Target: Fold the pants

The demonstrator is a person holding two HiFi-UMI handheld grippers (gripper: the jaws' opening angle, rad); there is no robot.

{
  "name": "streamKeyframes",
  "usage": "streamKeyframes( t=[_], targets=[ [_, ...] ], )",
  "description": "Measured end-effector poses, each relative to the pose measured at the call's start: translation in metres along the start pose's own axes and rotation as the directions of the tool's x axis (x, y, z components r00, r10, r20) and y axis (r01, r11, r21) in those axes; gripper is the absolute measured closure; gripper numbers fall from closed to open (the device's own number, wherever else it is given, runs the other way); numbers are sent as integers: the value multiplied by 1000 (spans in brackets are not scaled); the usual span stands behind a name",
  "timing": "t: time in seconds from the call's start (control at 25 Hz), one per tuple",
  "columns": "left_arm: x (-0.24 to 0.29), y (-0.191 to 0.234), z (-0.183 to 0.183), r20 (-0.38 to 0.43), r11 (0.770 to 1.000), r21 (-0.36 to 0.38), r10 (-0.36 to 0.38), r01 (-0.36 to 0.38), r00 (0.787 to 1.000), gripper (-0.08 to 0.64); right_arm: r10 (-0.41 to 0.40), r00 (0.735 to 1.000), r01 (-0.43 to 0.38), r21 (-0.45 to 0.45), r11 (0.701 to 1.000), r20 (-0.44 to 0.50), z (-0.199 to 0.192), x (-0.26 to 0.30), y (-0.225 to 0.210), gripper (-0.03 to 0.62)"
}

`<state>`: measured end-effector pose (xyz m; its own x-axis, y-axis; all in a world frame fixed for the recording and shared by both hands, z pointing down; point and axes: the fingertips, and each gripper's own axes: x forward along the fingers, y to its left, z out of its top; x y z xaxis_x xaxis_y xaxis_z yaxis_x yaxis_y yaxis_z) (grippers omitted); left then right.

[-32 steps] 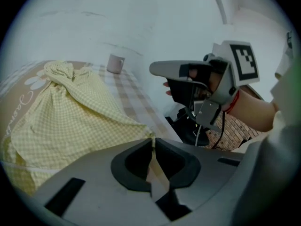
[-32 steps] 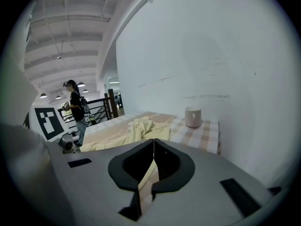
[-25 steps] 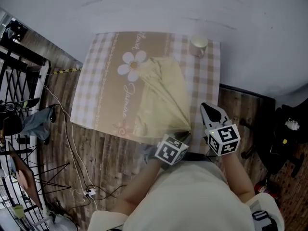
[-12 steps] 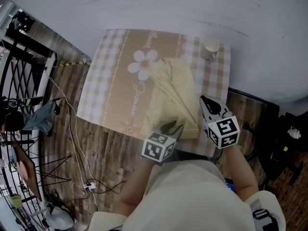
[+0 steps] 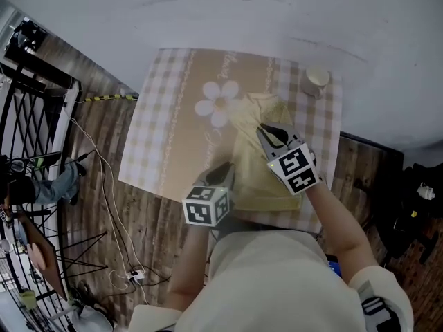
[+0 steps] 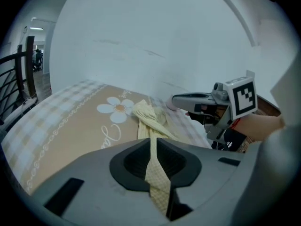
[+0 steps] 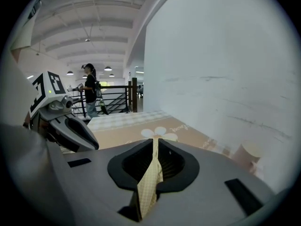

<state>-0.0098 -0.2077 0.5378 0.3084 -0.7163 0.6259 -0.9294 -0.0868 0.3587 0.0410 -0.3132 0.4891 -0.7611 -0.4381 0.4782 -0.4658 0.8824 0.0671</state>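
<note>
The pale yellow pants (image 5: 257,178) lay crumpled on the right half of the worktop (image 5: 149,164), their far end bunched just beside the white daisy (image 5: 220,102) printed on the checked tablecloth (image 5: 173,130).

Your right hand-held gripper (image 5: 263,130) hung over the middle of the garment. Its jaws were closed tight on a thin fold of the yellow cloth, which ran up between them in the right gripper view.

Your left hand-held gripper (image 5: 225,168) stood at the pants' left edge, near the front of the worktop. Its jaws were closing, with a narrow strip of the same cloth pinched between them. From there the fabric stretched away toward the bunched end by the daisy.

The two hand-held grippers were near each other, and each showed in the other's view.

A pale cup (image 5: 318,80) sat at the far right corner of the worktop, apart from the pants.

Wooden floor (image 5: 104,185) with loose cables (image 5: 104,206) lay to the left, and a black railing (image 5: 28,109) stood beyond it.
</note>
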Motion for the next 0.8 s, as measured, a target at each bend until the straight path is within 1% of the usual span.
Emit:
streamKeyframes(
  t=[0.08,0.16,0.2,0.36,0.44,0.52,0.64,0.8],
  targets=[
    [1,13,10,10,1000,-2,-2,2,1000,522,40,999,-41,-20,999,-33,2,22,12,583],
    [3,24,16,15,1000,-9,-7,7,1000,522,75,994,-80,-53,995,-84,-3,43,23,491],
    [4,30,19,15,1000,-12,-11,11,1000,522,84,990,-93,-72,993,-109,-7,53,28,488],
    [10,47,28,8,1000,-13,-26,26,1000,522,87,975,-117,-135,984,-206,-27,86,38,489],
    [14,53,31,2,999,-15,-36,36,999,522,79,964,-124,-169,978,-253,-39,96,41,503],
    [19,58,34,-6,999,-11,-48,48,999,522,51,956,-112,-202,973,-288,-47,103,39,529],
    [27,65,38,-16,998,-2,-62,62,998,522,0,954,-75,-239,968,-299,-51,105,31,578],
    [43,66,45,-27,996,-3,-93,93,995,522,-30,964,-27,-208,978,-265,-46,93,13,584]
  ],
)
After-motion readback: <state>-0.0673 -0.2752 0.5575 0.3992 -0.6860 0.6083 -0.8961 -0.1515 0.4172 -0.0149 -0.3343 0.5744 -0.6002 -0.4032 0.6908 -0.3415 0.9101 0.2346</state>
